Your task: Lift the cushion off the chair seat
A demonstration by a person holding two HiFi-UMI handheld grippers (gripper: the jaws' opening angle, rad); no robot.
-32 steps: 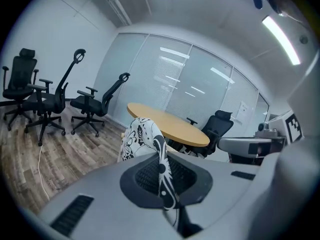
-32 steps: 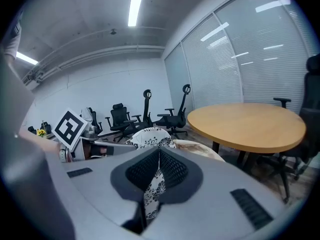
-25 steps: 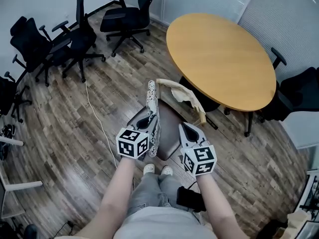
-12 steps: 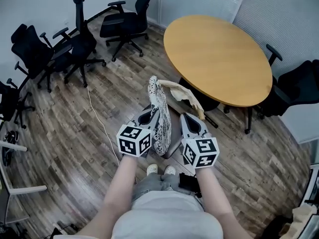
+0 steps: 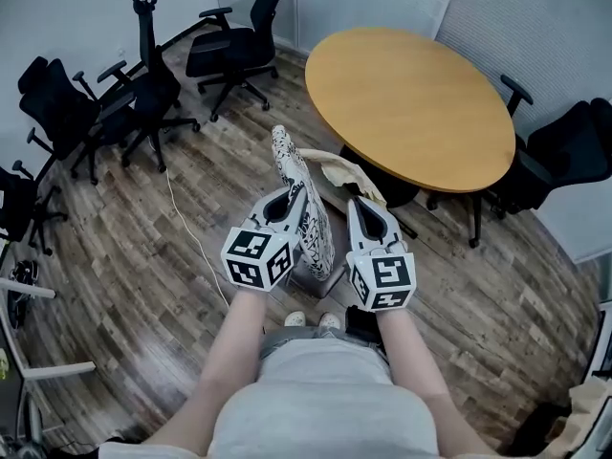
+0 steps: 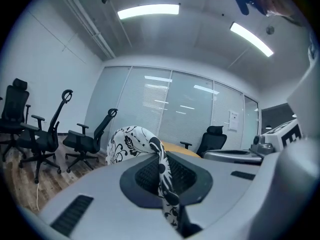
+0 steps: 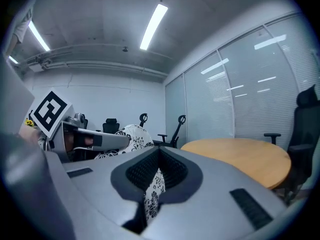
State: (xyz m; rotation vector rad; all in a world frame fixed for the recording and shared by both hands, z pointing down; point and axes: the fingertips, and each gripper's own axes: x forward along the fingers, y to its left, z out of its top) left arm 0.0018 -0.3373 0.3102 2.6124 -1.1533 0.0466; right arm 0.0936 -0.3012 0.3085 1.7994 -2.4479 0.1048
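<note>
Black-and-white cushion [image 5: 287, 165] is held up on edge, pinched between clamped left gripper [image 5: 295, 199] and clamped right gripper [image 5: 355, 207].

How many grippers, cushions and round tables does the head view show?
grippers: 2 (left gripper, right gripper)
cushion: 1
table: 1
total: 4

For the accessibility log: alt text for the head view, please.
The left gripper and right gripper clamp a black-and-white patterned cushion, holding it on edge over a chair. A round wooden table stands beyond, black office chairs at left.
</note>
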